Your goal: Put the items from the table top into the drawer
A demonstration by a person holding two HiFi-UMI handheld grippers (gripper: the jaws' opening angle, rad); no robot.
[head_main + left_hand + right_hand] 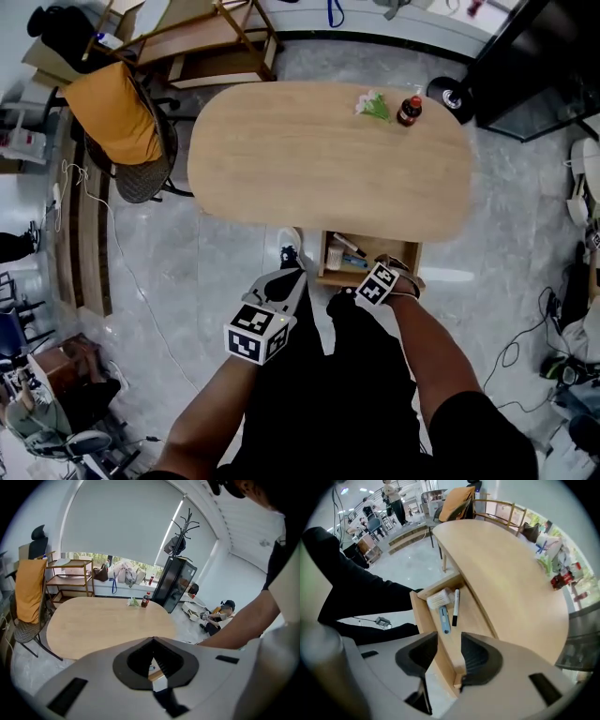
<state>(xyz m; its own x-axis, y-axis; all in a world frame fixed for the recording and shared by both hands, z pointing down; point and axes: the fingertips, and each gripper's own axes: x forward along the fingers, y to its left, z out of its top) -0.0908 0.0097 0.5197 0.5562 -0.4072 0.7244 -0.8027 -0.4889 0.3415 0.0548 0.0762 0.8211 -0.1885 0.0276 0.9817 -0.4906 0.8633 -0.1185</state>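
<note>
floor (pixel 216 267): grey marble | chair (pixel 145 178): orange-draped | blind (pixel 122 522): lowered | wooden shelf (pixel 202 37)

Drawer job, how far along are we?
Done: the open drawer holds a brush, a blue cutter and a marker. In hand: nothing; the left tool is shut and empty, the right tool open and empty. Left: a bottle and a small green bunch sit on the table.

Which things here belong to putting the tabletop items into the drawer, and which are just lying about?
Job: bottle, green-and-white bundle, table, open drawer holding brush, blue cutter, marker.
Lying about: orange-draped chair, wooden shelf, coat rack, black cabinet.
</note>
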